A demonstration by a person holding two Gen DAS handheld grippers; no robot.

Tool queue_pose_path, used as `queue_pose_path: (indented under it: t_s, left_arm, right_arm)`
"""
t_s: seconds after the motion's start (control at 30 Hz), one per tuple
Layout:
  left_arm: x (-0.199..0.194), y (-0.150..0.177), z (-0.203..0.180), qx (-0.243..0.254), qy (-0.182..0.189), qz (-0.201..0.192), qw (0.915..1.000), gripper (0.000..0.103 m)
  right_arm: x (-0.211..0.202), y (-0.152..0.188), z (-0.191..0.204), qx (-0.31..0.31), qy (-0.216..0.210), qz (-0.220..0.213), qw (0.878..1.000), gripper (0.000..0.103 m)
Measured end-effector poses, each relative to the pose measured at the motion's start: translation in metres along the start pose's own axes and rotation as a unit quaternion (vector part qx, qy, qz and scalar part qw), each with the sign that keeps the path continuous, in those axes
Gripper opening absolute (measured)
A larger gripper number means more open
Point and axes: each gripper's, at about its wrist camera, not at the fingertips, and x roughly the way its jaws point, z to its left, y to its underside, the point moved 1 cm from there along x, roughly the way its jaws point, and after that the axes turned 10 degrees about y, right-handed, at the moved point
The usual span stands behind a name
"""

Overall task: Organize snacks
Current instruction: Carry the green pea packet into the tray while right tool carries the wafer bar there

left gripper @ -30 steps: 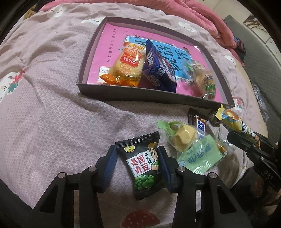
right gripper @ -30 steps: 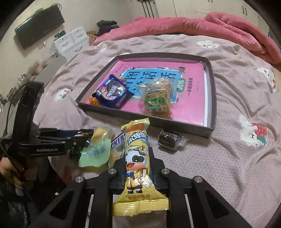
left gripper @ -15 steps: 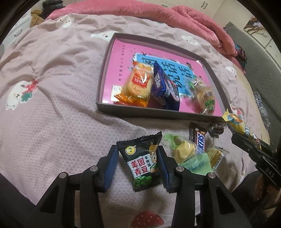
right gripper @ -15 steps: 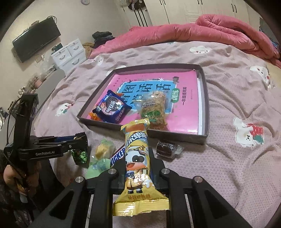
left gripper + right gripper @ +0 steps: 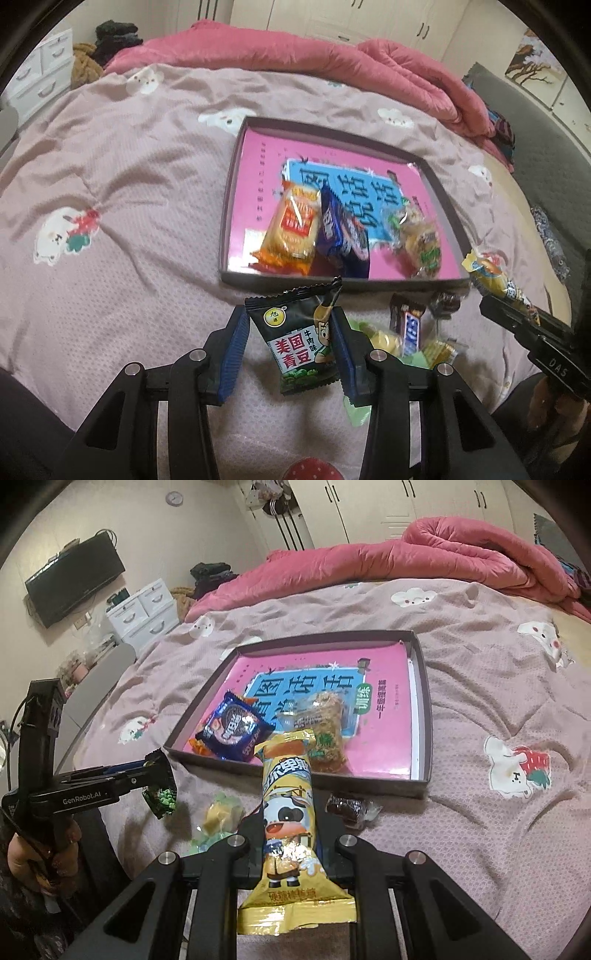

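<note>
My left gripper (image 5: 290, 317) is shut on a black green-pea packet (image 5: 299, 339), held upright above the bed. My right gripper (image 5: 291, 823) is shut on a long yellow packet with a cartoon cow (image 5: 288, 794). In front of both lies a dark shallow box (image 5: 229, 206) lined with a pink book. It holds an orange cracker pack (image 5: 293, 229), a blue cookie pack (image 5: 340, 232) and a clear-wrapped pastry (image 5: 421, 240). On the bed near the box's front wall lie a Snickers bar (image 5: 408, 325), a green-wrapped yellow sweet (image 5: 380, 338) and a dark cake in clear wrap (image 5: 349, 806).
The mauve bedspread (image 5: 129, 221) with animal prints spreads wide to the left of the box. A pink quilt (image 5: 424, 554) is piled at the back. White drawers (image 5: 144, 613) and a wall TV (image 5: 74, 579) stand beyond the bed. A hand (image 5: 26, 856) holds the left gripper.
My left gripper has risen with the pea packet and tilted up, so the box looks farther away. The right gripper still holds the yellow packet, tilted slightly upward.
</note>
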Motion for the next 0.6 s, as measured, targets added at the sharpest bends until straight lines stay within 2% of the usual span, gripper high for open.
queue_pose_path:
  t_s: [0.33,0.6]
  left_arm:
    - [-0.006,-0.011,-0.004,0.006,0.002,-0.024,0.9997,0.045]
    - [-0.012,-0.019,-0.012,0.012,0.005,-0.035,0.9993,0.045]
  right_arm:
    - [-0.005,-0.005,0.002,0.005,-0.005,-0.021,1.0,0.017]
    - [-0.011,-0.009,-0.002,0.014,0.006,-0.041,0.999,0.017]
